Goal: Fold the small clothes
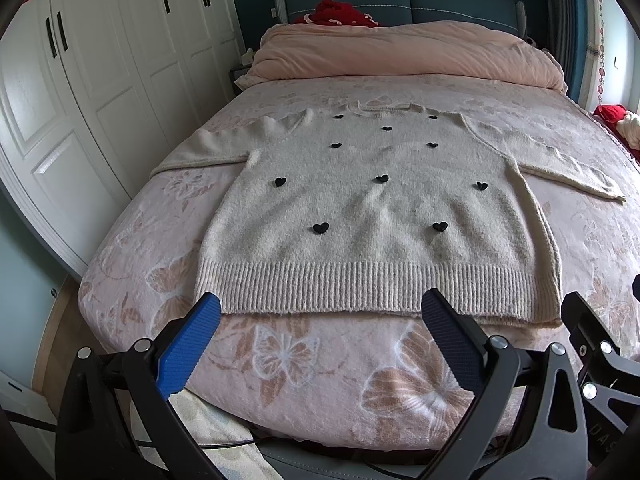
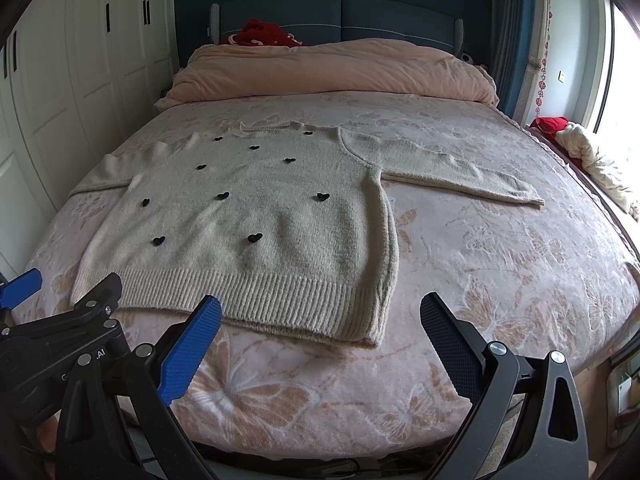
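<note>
Both grippers, left gripper (image 1: 320, 312) and right gripper (image 2: 320, 312), spread empty above cream sweater (image 1: 372, 216) flat on floral bed (image 1: 320, 376), white wardrobe (image 1: 100, 80) alongside

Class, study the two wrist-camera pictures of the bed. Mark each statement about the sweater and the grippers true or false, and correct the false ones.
1. The sweater lies flat with both sleeves spread out. True.
2. The left gripper is clamped on the hem. False: its jaws stand wide open, holding nothing.
3. The sweater bears black hearts. True.
4. The right gripper holds a sleeve. False: it is open and empty, near the hem.
5. A folded pink quilt lies at the head of the bed. True.
</note>
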`<action>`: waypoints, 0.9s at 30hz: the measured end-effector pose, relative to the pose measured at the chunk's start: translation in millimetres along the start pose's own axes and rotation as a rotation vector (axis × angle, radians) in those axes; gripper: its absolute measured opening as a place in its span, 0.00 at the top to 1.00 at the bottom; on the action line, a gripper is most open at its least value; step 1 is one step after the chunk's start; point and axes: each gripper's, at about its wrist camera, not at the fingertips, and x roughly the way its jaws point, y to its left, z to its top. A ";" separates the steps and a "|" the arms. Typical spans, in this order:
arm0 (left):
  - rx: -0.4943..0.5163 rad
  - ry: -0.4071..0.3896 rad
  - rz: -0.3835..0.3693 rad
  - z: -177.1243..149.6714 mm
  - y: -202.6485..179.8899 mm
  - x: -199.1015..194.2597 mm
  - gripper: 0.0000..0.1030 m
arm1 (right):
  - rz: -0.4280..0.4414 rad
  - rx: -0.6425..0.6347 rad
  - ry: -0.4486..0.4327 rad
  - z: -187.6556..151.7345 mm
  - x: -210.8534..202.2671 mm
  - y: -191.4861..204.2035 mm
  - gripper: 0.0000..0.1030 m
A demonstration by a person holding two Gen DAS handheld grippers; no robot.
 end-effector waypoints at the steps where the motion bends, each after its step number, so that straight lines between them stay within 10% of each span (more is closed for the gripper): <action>1: 0.002 0.002 0.001 0.1 -0.3 0.8 0.05 | 0.001 0.000 0.003 0.2 2.4 0.5 0.05; 12: -0.046 0.030 -0.032 9.2 5.6 15.0 0.05 | 0.055 0.049 0.043 2.1 30.6 -41.7 0.05; 27: -0.140 -0.007 -0.025 46.3 1.4 68.3 0.05 | 0.007 0.492 -0.021 88.9 190.9 -324.4 0.05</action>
